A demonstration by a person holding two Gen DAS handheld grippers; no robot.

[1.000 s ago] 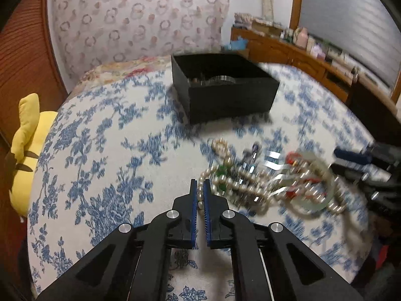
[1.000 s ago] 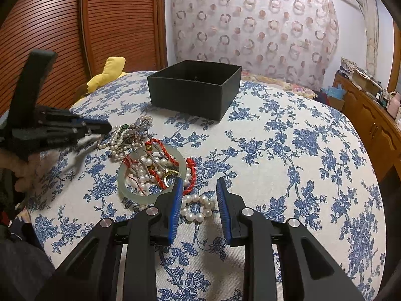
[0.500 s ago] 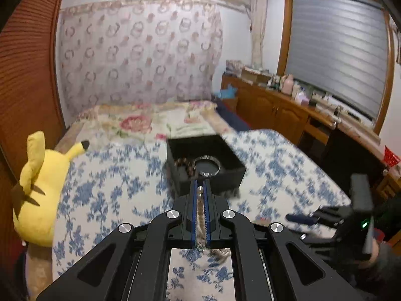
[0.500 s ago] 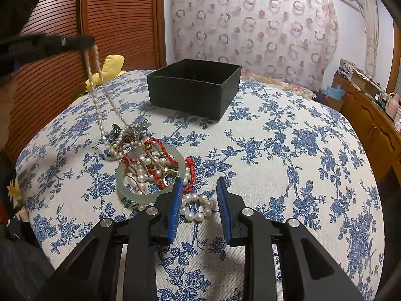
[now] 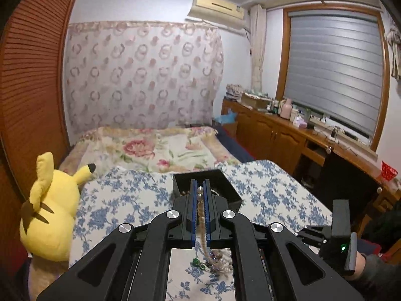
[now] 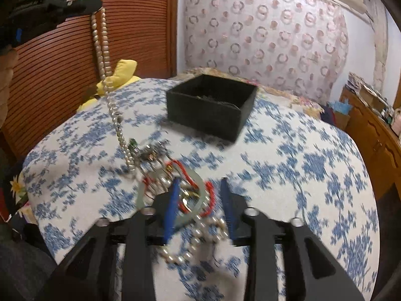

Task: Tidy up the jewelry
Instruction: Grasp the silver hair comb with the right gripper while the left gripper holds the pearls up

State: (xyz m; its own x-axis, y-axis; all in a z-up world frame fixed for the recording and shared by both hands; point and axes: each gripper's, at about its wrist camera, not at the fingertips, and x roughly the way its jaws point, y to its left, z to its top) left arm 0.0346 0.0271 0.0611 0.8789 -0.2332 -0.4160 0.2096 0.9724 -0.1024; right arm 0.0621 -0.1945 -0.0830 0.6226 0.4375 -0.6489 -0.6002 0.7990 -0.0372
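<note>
Left gripper (image 5: 200,195) is clamped on a pearl necklace (image 6: 105,57), held high so the strand hangs down to the bed (image 6: 313,165). Right gripper (image 6: 199,202) stands wide open over the jewelry pile (image 6: 175,175) there, near the black box (image 6: 210,105). A bangle (image 6: 198,200) lies among red cord (image 6: 210,195) and loose pearls (image 6: 200,235).

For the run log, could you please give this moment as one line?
left gripper: shut on pearl necklace, lifted | lower end snagged in jewelry pile | right gripper: open over pile | black box: open
</note>
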